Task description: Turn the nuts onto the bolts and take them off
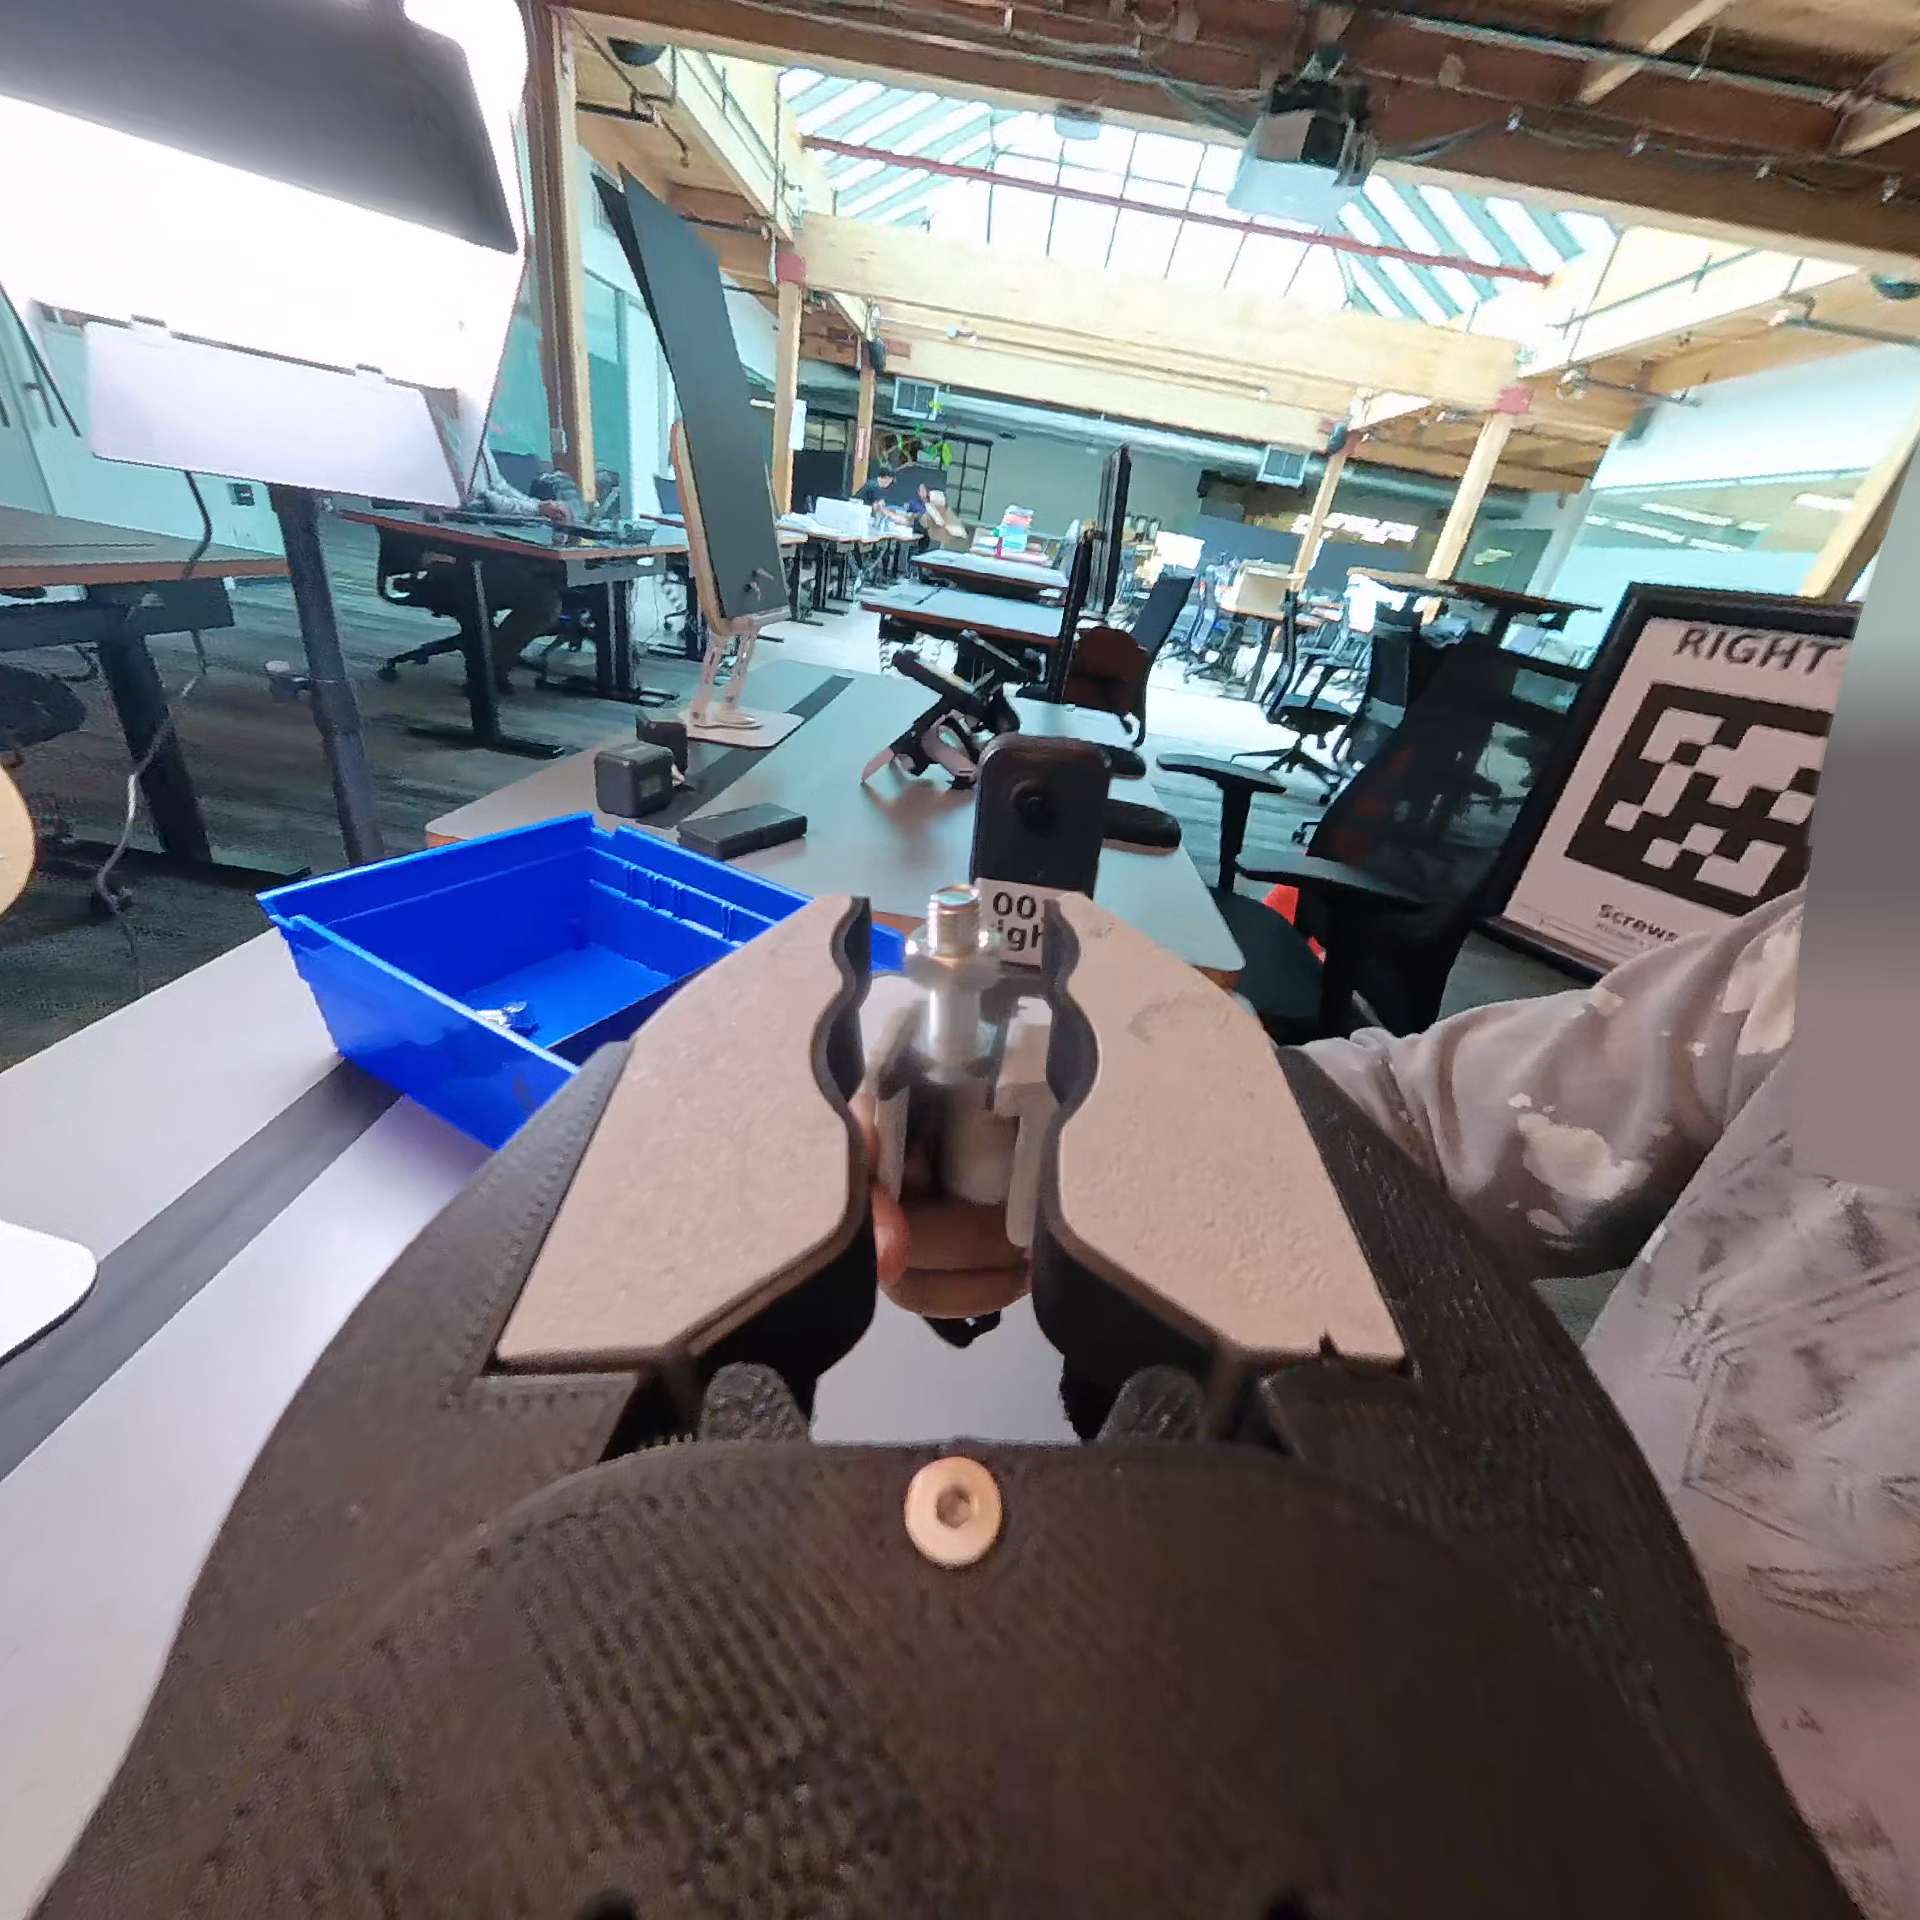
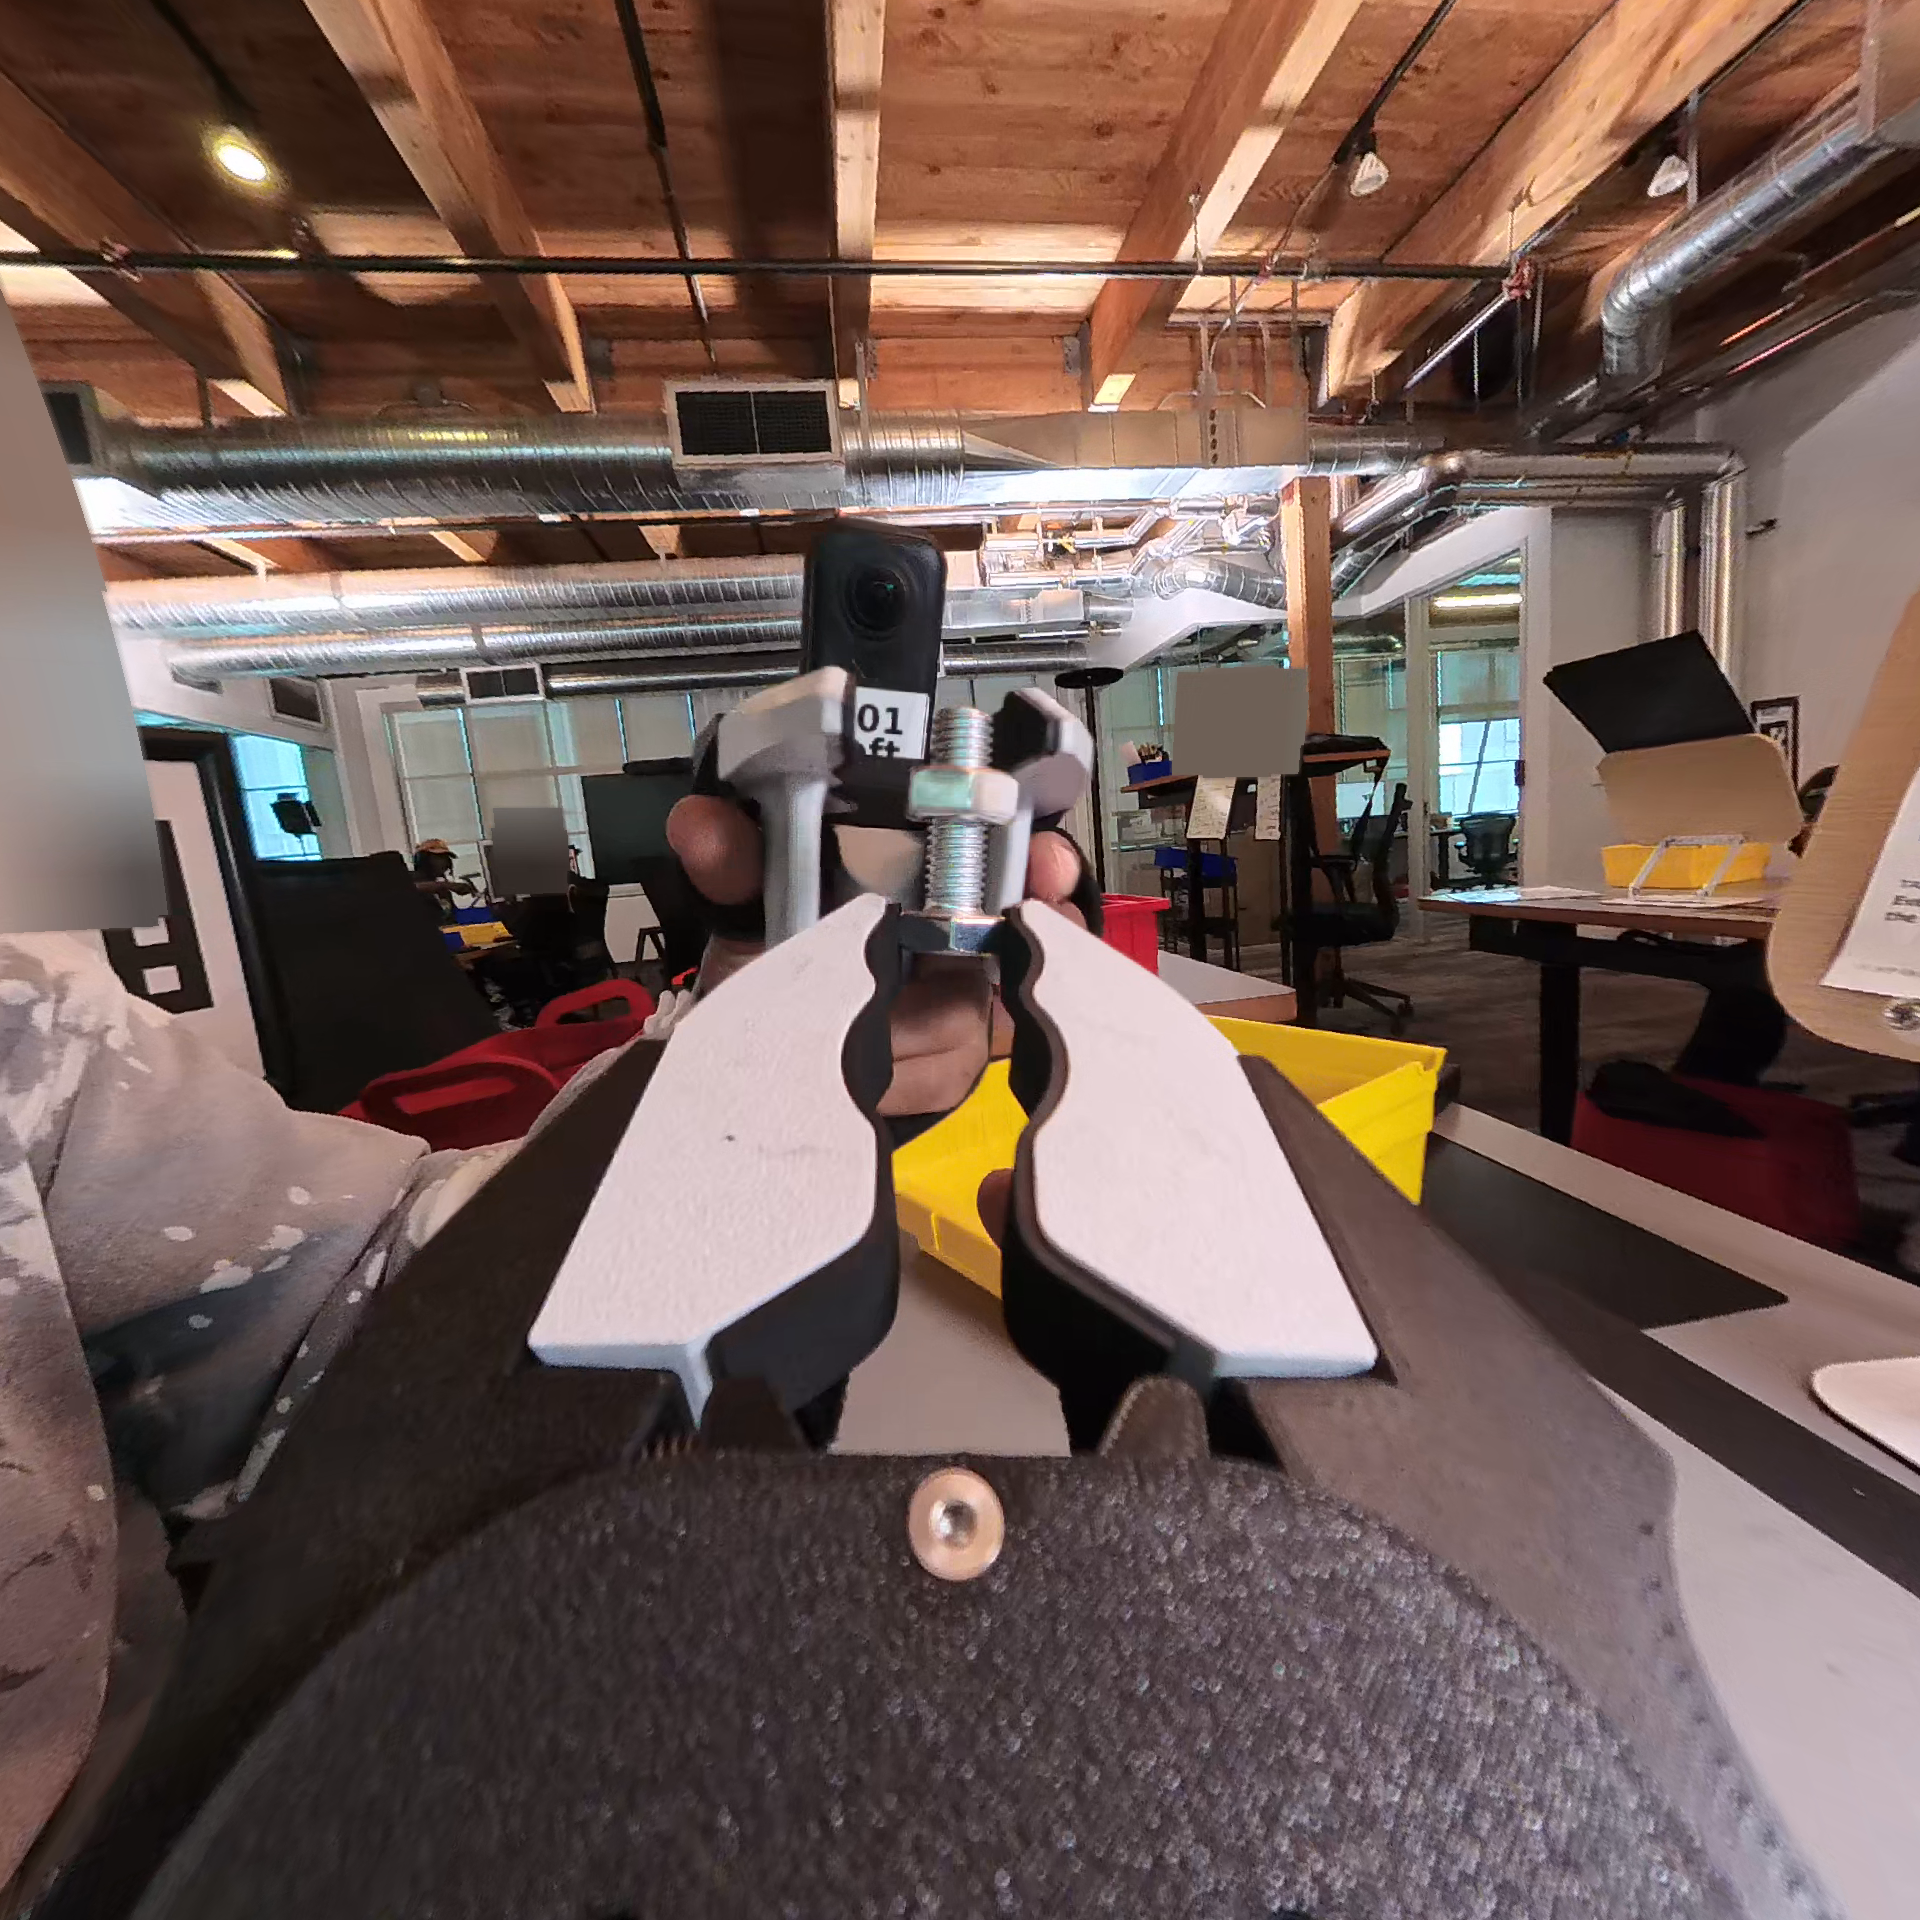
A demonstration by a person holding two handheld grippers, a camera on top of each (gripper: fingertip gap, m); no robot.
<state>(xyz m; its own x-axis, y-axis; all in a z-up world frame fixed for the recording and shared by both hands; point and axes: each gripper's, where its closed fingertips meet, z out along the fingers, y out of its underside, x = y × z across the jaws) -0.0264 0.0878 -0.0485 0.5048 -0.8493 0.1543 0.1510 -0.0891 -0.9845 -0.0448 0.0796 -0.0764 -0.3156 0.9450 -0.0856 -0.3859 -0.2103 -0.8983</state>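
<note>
The right tongs (image 2: 954, 923) are closed narrow on the head of the bolt (image 2: 958, 868). They hold it off the surface (image 2: 1714, 1558) with the threaded shank pointing up. Gripping by the head leaves the whole thread free, which is probably why it is held there.

The nut (image 2: 961, 795) sits partway along the shank, with bare thread showing above and below it. It is neither fully on nor off.

The left tongs (image 1: 954, 927) face the right pair and bracket the nut from the far side. They are only slightly parted. Both views show a sliver of gap between the tips and the nut's flats, at least on one side, so they seem to surround the nut rather than pinch it. I judge this to be a regrip between turns. To turn the nut, the left pair must close squarely on two flats while the right pair keeps the bolt from spinning. A loose or skewed bite would likely slip off the corners.

A hand (image 2: 717, 842) wraps the left handle behind the bolt.

A blue bin (image 1: 343, 971) lies just beyond on the surface, with a small metal piece in it. A yellow bin (image 2: 1351, 1086) sits on the other side. They are presumably for sorting parts.
</note>
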